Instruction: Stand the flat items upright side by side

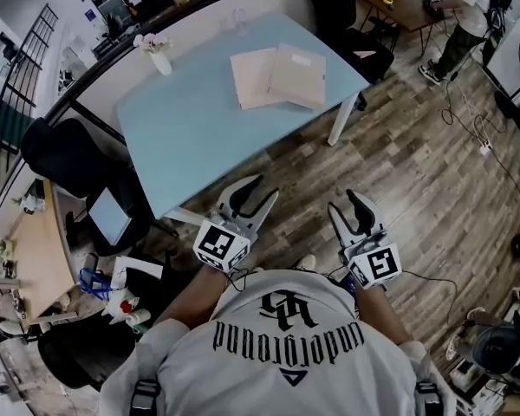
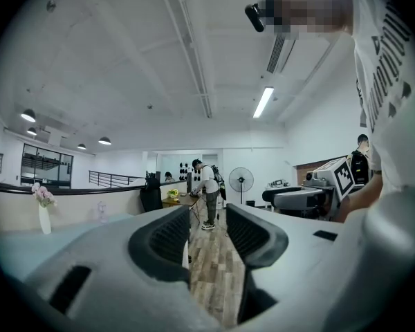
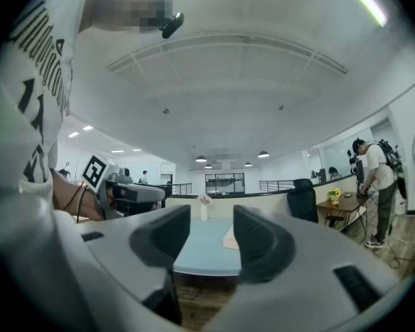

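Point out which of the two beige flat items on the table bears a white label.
The right-hand item in the head view, label near its far edge; the left-hand item looks plain.

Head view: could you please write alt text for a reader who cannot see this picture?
Seen from above, a person holds the left gripper and right gripper, both open and empty, over a wooden floor, short of a light blue table. Two beige flat items lie flat on it, and a small vase of flowers stands near one corner.
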Available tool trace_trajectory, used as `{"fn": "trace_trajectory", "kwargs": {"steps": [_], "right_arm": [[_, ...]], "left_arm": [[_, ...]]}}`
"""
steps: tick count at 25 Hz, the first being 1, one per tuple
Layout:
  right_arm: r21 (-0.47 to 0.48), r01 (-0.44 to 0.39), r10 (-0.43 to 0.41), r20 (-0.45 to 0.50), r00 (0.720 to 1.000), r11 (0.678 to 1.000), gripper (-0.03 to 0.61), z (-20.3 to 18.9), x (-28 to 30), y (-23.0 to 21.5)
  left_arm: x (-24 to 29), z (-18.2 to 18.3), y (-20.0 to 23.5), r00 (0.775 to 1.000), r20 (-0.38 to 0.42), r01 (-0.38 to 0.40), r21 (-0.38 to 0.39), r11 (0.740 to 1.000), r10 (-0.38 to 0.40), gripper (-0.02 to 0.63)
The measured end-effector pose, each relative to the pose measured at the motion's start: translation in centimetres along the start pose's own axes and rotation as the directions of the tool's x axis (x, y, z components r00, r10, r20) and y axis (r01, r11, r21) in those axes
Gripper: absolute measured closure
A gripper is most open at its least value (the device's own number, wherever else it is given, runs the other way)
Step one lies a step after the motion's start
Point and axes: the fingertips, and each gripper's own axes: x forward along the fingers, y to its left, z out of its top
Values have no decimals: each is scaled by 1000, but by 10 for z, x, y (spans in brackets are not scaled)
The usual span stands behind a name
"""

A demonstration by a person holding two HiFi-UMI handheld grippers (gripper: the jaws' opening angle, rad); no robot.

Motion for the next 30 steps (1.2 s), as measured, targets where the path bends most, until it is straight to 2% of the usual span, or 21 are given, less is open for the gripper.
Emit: {"fn": "trace_trajectory", "kwargs": {"steps": [1,4,11,17,23,30], "right_arm": [[10,7,-7,-2,1000,1000,368,-2,0,-9],[9,9,-9,0,1000,1000,350,-5,-3,-29],[35,4,-4,-2,1000,999,350,-8,1,-66],[47,8,-7,-28,1000,999,349,-20,29,-91],[51,17,-14,-54,998,999,348,-28,91,-114],[32,46,-43,-63,997,998,346,-23,194,-141]], "left_arm": [[7,-1,0,1000,-1,-15,6,1000,15,425],[24,0,0,999,7,-52,28,998,51,407],[63,-5,-6,999,-18,-44,22,999,44,399],[98,-15,17,999,-35,-31,11,999,31,394],[131,-22,88,999,-34,-39,-35,999,38,396],[167,-13,182,999,-38,-9,-23,1000,8,391]]}}
